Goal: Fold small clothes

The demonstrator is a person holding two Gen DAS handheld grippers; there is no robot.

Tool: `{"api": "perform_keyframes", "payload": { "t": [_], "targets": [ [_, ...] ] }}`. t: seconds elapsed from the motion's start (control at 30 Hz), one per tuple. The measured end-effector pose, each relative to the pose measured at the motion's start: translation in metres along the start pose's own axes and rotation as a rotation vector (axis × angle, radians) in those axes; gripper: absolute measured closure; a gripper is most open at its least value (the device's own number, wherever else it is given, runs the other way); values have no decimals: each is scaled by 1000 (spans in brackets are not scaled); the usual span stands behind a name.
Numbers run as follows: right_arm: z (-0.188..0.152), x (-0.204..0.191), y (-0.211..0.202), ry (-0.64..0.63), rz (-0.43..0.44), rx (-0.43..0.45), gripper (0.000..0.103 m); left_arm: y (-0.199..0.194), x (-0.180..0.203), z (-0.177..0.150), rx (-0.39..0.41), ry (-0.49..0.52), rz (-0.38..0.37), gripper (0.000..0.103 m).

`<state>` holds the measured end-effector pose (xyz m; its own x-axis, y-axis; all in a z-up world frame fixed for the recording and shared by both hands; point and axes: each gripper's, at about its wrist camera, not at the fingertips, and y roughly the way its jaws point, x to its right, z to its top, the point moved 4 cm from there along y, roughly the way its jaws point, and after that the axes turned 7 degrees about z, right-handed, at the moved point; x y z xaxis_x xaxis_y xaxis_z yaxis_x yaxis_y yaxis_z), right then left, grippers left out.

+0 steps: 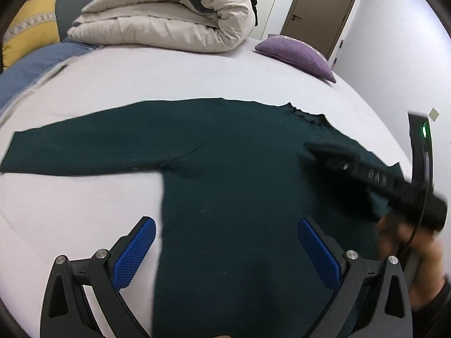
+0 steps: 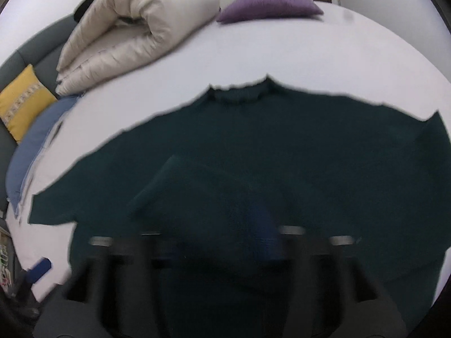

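Dark green sweater (image 1: 239,169) is spread flat on the bed (image 1: 197,79) for folding, left gripper (image 1: 225,253) jaws wide over the hem, right gripper (image 2: 225,242) too blurry, can't tell.

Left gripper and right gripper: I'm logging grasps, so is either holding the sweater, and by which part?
The left gripper is open over the sweater, holding nothing. The right gripper is too blurred to tell.

Dark teal sweater (image 1: 239,169), white bed sheet (image 1: 169,79), beige duvet (image 1: 169,14), purple pillow (image 1: 296,50), patterned yellow cushion (image 1: 31,28).
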<state>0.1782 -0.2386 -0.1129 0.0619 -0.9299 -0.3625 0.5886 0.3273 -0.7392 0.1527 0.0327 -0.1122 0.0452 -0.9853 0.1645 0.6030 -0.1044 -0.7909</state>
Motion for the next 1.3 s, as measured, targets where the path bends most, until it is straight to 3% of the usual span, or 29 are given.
{"api": "perform_keyframes", "payload": {
  "t": [0.07, 0.17, 0.23, 0.37, 0.5, 0.6, 0.7, 0.83, 1.0, 1.13, 1.3],
  "targets": [
    [-19, -12, 11, -6, 29, 21, 27, 6, 8, 5, -8, 6, -27, 0],
    [-33, -34, -8, -42, 52, 56, 26, 22, 32, 16, -30, 39, -77, 0],
    [-43, -25, -40, -17, 78, 88, 26, 34, 49, 23, -56, 42, -116, 0],
    [-63, 18, -105, 119, 216, 130, 26, 59, 84, 36, -103, 49, -176, 0],
    [-77, 52, -130, 148, 184, 154, 26, 87, 106, 36, -173, 39, -170, 6],
    [-80, 72, -132, 180, 172, 161, 26, 96, 114, 40, -182, 31, -169, 8],
    [-82, 87, -136, 228, 181, 185, 26, 100, 117, 44, -198, 10, -162, 22],
    [-85, 100, -140, 249, 178, 208, 26, 102, 121, 46, -238, -41, -220, 36],
    [-88, 109, -137, 263, 171, 204, 26, 100, 131, 42, -258, -19, -251, 50],
    [-86, 110, -135, 263, 168, 207, 26, 102, 124, 43, -282, -52, -271, 80],
    [-82, 110, -132, 260, 162, 210, 26, 100, 124, 43, -285, -33, -282, 92]
  ]
}}
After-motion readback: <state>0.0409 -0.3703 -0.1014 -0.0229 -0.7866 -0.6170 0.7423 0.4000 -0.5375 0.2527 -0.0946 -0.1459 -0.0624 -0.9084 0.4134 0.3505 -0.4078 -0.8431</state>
